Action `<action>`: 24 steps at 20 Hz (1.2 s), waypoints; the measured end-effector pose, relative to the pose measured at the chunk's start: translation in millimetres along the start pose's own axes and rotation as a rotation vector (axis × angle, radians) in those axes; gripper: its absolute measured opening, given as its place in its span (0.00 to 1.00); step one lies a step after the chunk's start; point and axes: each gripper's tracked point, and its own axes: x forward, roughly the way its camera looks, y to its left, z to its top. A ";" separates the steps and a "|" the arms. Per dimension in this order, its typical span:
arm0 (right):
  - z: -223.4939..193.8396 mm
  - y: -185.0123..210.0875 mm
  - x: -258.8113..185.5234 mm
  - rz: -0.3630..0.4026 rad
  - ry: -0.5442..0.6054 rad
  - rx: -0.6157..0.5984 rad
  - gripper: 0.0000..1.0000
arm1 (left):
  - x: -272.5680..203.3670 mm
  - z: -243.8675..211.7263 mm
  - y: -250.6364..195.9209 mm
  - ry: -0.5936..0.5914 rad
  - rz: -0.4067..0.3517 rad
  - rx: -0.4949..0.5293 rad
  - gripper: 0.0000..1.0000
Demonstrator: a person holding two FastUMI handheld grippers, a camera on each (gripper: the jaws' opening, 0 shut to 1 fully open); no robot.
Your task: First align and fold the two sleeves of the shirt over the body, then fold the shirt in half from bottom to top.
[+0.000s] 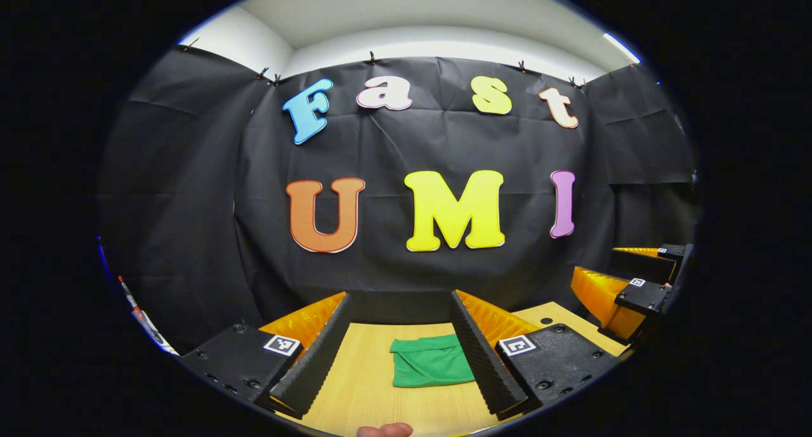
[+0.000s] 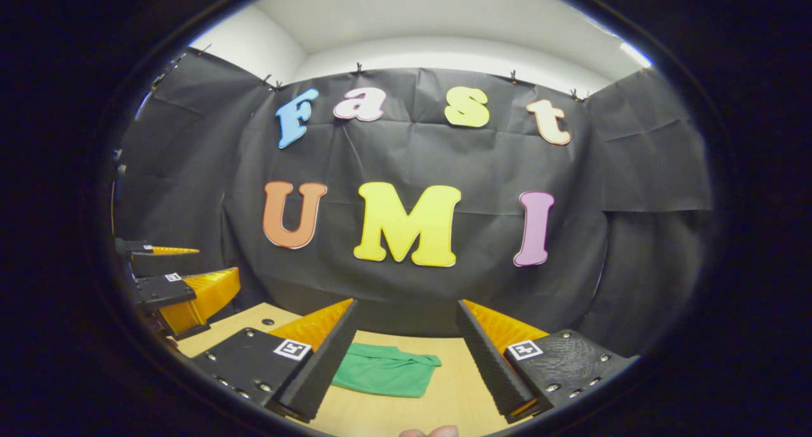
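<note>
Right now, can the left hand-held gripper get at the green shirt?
Probably yes. The left hand-held gripper is open, and the folded green shirt lies flat on the wooden table right between and ahead of its fingers, with nothing in between; the right hand-held gripper sits off to the side.

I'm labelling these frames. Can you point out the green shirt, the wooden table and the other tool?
green shirt (image 1: 431, 362), left gripper view, middle of the folded cloth.
wooden table (image 1: 361, 386), left gripper view, bare top.
right tool (image 1: 637, 285), left gripper view, between its fingertips.

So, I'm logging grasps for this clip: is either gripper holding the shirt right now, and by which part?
Nothing is held. Both grippers' jaws stand open above the table, and the folded green shirt lies on it untouched.
</note>
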 end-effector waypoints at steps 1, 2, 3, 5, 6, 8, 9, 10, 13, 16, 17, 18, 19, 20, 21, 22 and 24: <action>-4.3 1.6 -3.3 -0.002 0.012 -0.011 0.93 | -3.5 -7.6 -4.3 0.024 -0.012 -0.016 1.00; -3.4 5.2 -6.2 -0.001 0.014 -0.007 0.96 | -5.7 -9.2 -6.7 0.033 -0.019 -0.026 0.98; -2.0 6.6 -8.3 -0.004 0.009 0.006 0.96 | -4.9 -8.6 -5.7 0.031 -0.017 -0.020 0.98; -1.4 9.5 -11.1 -0.007 -0.003 0.022 0.96 | -3.4 -9.4 -5.6 0.026 -0.017 -0.007 0.98; -3.0 9.8 -11.2 -0.007 0.002 0.018 0.94 | -6.4 -9.0 -6.5 0.021 -0.017 -0.008 0.98; -7.8 9.8 -9.2 -0.008 0.017 0.029 0.94 | -7.2 -7.4 -6.2 0.011 -0.016 -0.011 0.98; -9.8 11.5 -8.7 -0.003 0.025 0.040 0.94 | -5.3 -6.2 -5.6 0.009 -0.011 -0.009 0.98; -10.0 11.8 -7.1 -0.001 0.031 0.047 0.96 | -4.2 -7.5 -2.5 0.009 -0.003 -0.007 0.98; -15.1 9.9 -1.0 -0.006 0.049 0.061 0.96 | 0.6 -8.4 -1.0 0.006 0.012 -0.011 0.98; -18.2 4.3 3.9 -0.016 0.061 0.067 0.96 | 3.2 -11.0 -2.8 0.012 0.008 -0.007 0.98; -18.3 3.1 4.8 -0.019 0.063 0.069 0.96 | 4.8 -11.2 -5.1 0.012 0.004 -0.007 0.98; -18.8 2.6 6.2 -0.020 0.065 0.072 0.94 | 7.4 -11.9 -7.8 0.015 -0.001 -0.006 0.98; -19.2 1.3 8.1 -0.025 0.066 0.070 0.96 | 8.1 -13.5 -8.7 0.020 -0.001 -0.001 0.98; -18.8 -0.1 10.0 -0.029 0.066 0.065 0.96 | 9.1 -14.3 -9.9 0.022 -0.006 0.003 0.98; -18.3 -1.6 11.0 -0.032 0.062 0.060 0.96 | 10.0 -13.2 -12.5 0.020 -0.009 0.007 0.98; -17.3 -2.6 11.5 -0.033 0.059 0.060 0.93 | 12.2 -12.1 -13.3 0.016 -0.010 0.012 0.98; -17.5 -4.4 12.8 -0.036 0.057 0.059 0.94 | 14.8 -10.7 -17.0 0.009 -0.014 0.015 0.98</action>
